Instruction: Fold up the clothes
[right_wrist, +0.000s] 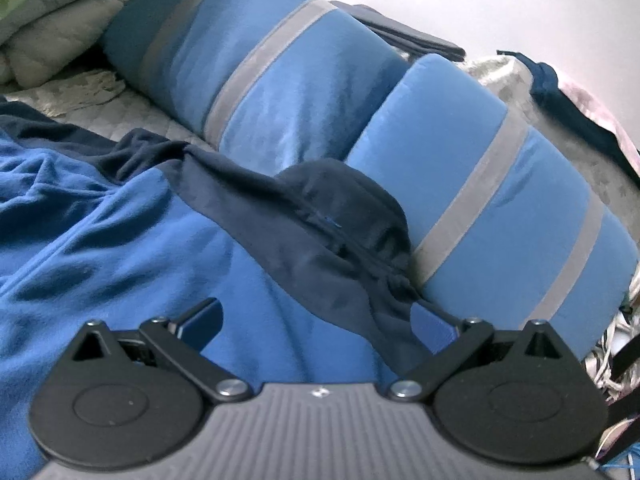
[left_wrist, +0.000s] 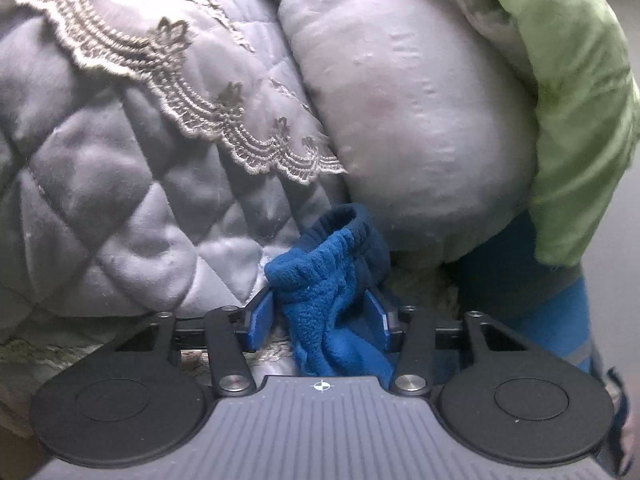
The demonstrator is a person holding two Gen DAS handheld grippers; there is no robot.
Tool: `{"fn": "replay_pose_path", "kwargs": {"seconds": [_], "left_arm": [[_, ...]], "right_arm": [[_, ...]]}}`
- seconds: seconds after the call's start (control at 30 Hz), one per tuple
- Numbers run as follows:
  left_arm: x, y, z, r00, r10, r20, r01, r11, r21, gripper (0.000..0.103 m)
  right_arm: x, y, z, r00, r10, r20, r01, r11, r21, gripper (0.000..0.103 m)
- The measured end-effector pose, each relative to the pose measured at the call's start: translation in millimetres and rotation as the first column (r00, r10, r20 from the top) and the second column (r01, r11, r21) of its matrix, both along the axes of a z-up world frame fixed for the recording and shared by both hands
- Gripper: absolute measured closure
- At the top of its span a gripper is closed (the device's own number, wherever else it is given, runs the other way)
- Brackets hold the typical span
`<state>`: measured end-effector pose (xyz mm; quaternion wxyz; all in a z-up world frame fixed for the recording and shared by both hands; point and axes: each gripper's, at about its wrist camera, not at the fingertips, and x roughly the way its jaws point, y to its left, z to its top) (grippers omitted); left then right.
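Bedding behind, left tongs (left_wrist: 320,316) pinch fleece cuff (left_wrist: 336,280) (seemingly).

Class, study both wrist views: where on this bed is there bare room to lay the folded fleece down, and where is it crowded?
Free: a strip of pale bedcover between the blue fleece garment and the striped blue pillows, and a patch past the second pillow. Crowded: the left gripper holds a fleece cuff against the quilted grey bedding and pale cushion.
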<state>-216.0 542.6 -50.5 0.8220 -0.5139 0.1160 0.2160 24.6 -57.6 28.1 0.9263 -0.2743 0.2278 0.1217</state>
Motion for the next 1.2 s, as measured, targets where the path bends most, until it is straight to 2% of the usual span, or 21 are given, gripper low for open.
{"fn": "replay_pose_path", "kwargs": {"seconds": [0.03,0.07,0.17,0.23,0.27,0.33,0.4,0.47,0.63,0.67,0.77,0.9,1.03,1.2], "left_arm": [[-1.9,0.6,-0.5,1.0,0.001,0.011,-0.001,1.0,-0.004,0.062],[-3.8,1.2,-0.7,1.0,0.002,0.022,-0.002,1.0,-0.008,0.079],[-10.7,1.9,5.0,0.999,-0.004,0.042,0.005,1.0,-0.02,0.086],[-12.1,-0.1,16.5,0.999,-0.013,0.042,0.013,1.0,0.014,0.087],[-12.6,-1.5,22.9,0.999,-0.019,0.04,0.018,0.999,0.034,0.087],[-9.2,-13.1,47.1,0.998,-0.069,0.004,0.068,0.988,0.141,0.088],[-4.2,-29.3,74.6,0.99,-0.134,-0.035,0.139,0.958,0.251,0.088],[2.0,-48.3,102.3,0.977,-0.201,-0.073,0.214,0.912,0.351,0.088],[27.8,-99.1,165.9,0.934,-0.318,-0.163,0.353,0.752,0.557,0.088],[32.3,-106.2,175.3,0.93,-0.33,-0.162,0.361,0.734,0.575,0.088],[48.7,-121.4,207.3,0.928,-0.351,-0.126,0.351,0.711,0.61,0.088],[75.5,-133.2,250.0,0.93,-0.361,-0.068,0.32,0.704,0.634,0.088],[99.8,-151.8,288.4,0.926,-0.377,-0.022,0.294,0.683,0.669,0.088],[115.0,-175.9,328.0,0.907,-0.42,0.02,0.285,0.647,0.707,0.088]], "right_arm": [[-0.2,1.2,-0.5,1.0,0.003,0.001,-0.003,1.0,-0.001,0.0],[-0.4,2.5,-0.8,1.0,0.005,0.001,-0.005,1.0,-0.002,0.0],[-1.3,4.8,-0.7,1.0,0.01,0.003,-0.01,1.0,-0.005,0.0],[-2.0,5.5,-0.3,1.0,0.014,0.006,-0.013,1.0,-0.005,0.0],[-2.4,5.8,-0.1,1.0,0.015,0.007,-0.015,1.0,-0.006,0.0],[-3.1,6.5,0.3,1.0,0.019,0.01,-0.019,1.0,-0.006,0.0],[-3.8,7.2,0.8,1.0,0.022,0.012,-0.022,1.0,-0.007,0.0],[-4.5,7.8,1.2,1.0,0.026,0.015,-0.026,1.0,-0.007,0.0],[-6.0,9.3,3.8,0.999,0.038,0.012,-0.038,0.999,0.005,0.0],[-6.4,9.7,4.2,0.999,0.043,0.003,-0.044,0.999,0.014,0.0],[-7.0,12.7,3.0,0.997,0.071,-0.03,-0.07,0.996,0.046,0.0],[-5.9,26.1,-3.2,0.984,0.167,-0.06,-0.16,0.982,0.1,0.0],[6.7,54.2,-8.3,0.949,0.295,-0.108,-0.268,0.94,0.209,0.0],[32.8,96.1,-14.1,0.924,0.341,-0.174,-0.267,0.899,0.346,0.0]]}}
